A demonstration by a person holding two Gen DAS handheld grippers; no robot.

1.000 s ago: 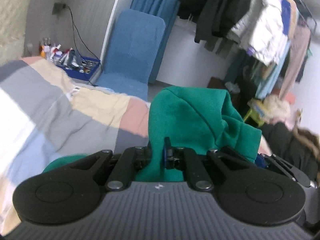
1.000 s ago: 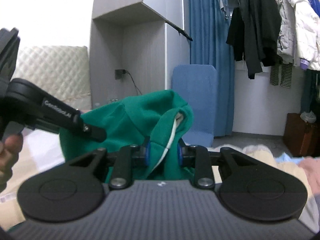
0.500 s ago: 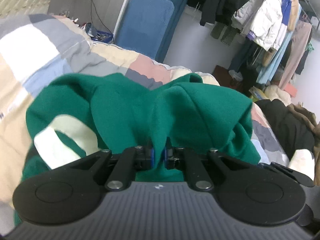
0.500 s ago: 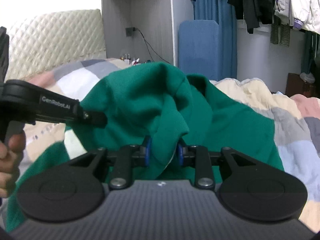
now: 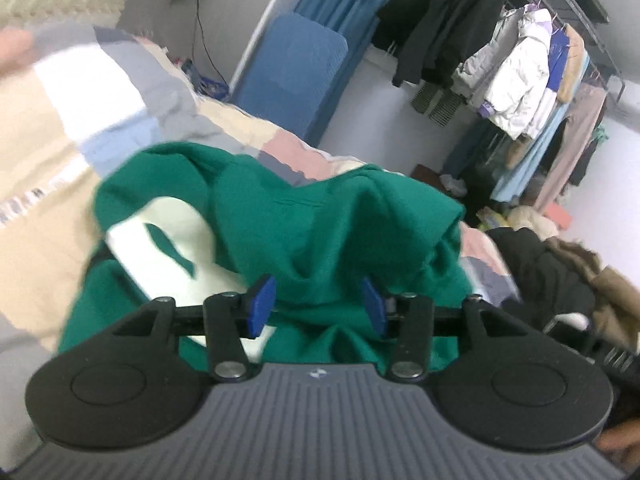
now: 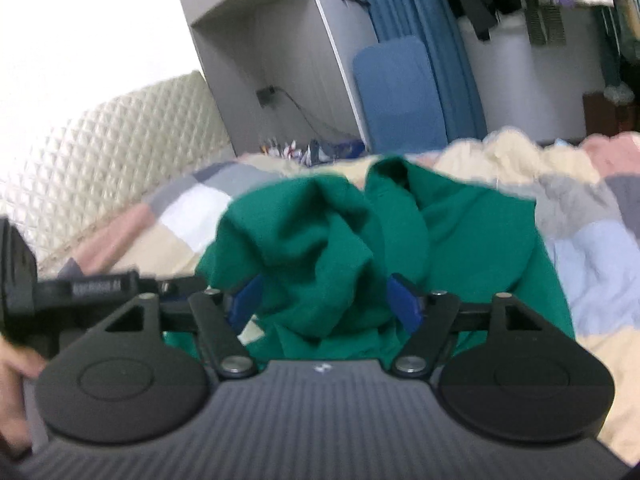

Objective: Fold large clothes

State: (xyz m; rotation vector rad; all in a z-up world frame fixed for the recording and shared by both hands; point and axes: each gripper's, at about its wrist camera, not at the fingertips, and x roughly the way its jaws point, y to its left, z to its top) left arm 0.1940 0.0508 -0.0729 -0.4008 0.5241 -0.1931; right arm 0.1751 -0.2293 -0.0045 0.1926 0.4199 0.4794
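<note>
A green hooded sweatshirt (image 5: 328, 224) with a white print (image 5: 168, 240) lies bunched on the patchwork quilt (image 5: 80, 120). My left gripper (image 5: 318, 304) hangs just over it, jaws opening, a fold of green cloth loose between the blue pads (image 5: 262, 300) without being pinched. In the right wrist view the same sweatshirt (image 6: 320, 248) rises in a rumpled mound. My right gripper (image 6: 326, 304) is also opening, and the mound stands between its pads (image 6: 404, 304) with gaps on both sides. The left gripper's arm (image 6: 96, 286) shows at the left edge.
The quilt (image 6: 580, 232) covers a bed with a quilted headboard (image 6: 100, 152). Beyond stand a blue padded board (image 5: 288, 80), a grey cabinet (image 6: 288, 48) and a rack of hanging clothes (image 5: 520, 80). Dark jackets (image 5: 552, 280) are piled to the right. A hand (image 6: 16, 364) shows low left.
Both grippers came down onto the bed with the sweatshirt, then let it go; their pads have spread apart. The garment has slumped onto the quilt.
</note>
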